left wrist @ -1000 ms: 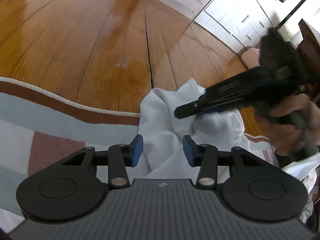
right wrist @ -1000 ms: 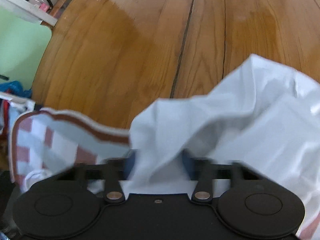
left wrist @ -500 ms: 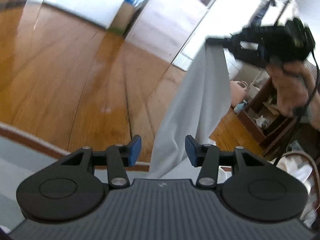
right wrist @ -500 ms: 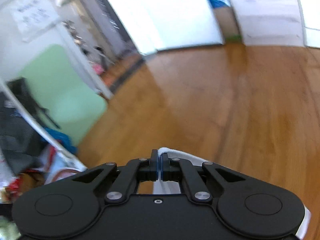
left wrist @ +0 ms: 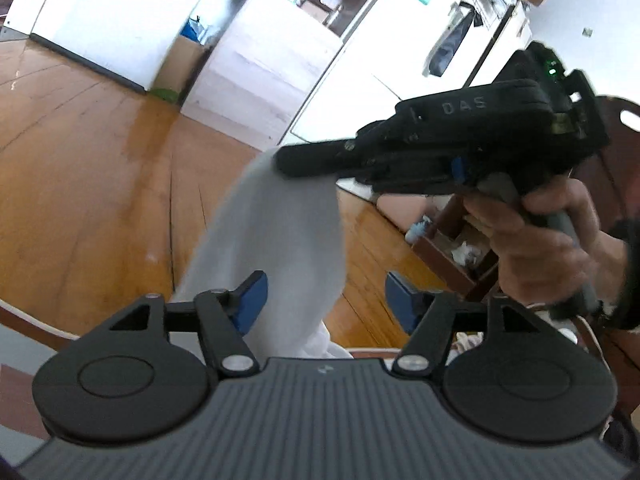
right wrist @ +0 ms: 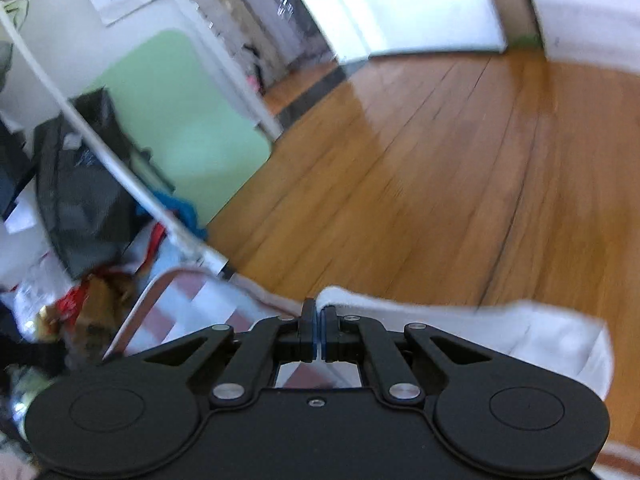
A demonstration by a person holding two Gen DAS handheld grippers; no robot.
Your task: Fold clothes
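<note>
The right gripper (right wrist: pixel 319 336) has its fingers clamped tight on the edge of a white garment (left wrist: pixel 276 248). In the right wrist view the cloth's hem (right wrist: pixel 440 316) runs off to the right from between the pressed pads. Seen from the left wrist, that same gripper (left wrist: pixel 288 162) is held up high by a hand (left wrist: pixel 536 236), and the garment hangs down from its tip in a long, blurred fold above the wooden floor (left wrist: pixel 80 184).

The left gripper (left wrist: pixel 322 300) sits lower, and its jaws are opening. The hanging cloth passes in front of its left blue pad (left wrist: pixel 252 300), while the right pad stands clear of it, so nothing is pinched there.

A checked rug (right wrist: pixel 192 312) lies below, its edge near the garment's lower end.
</note>
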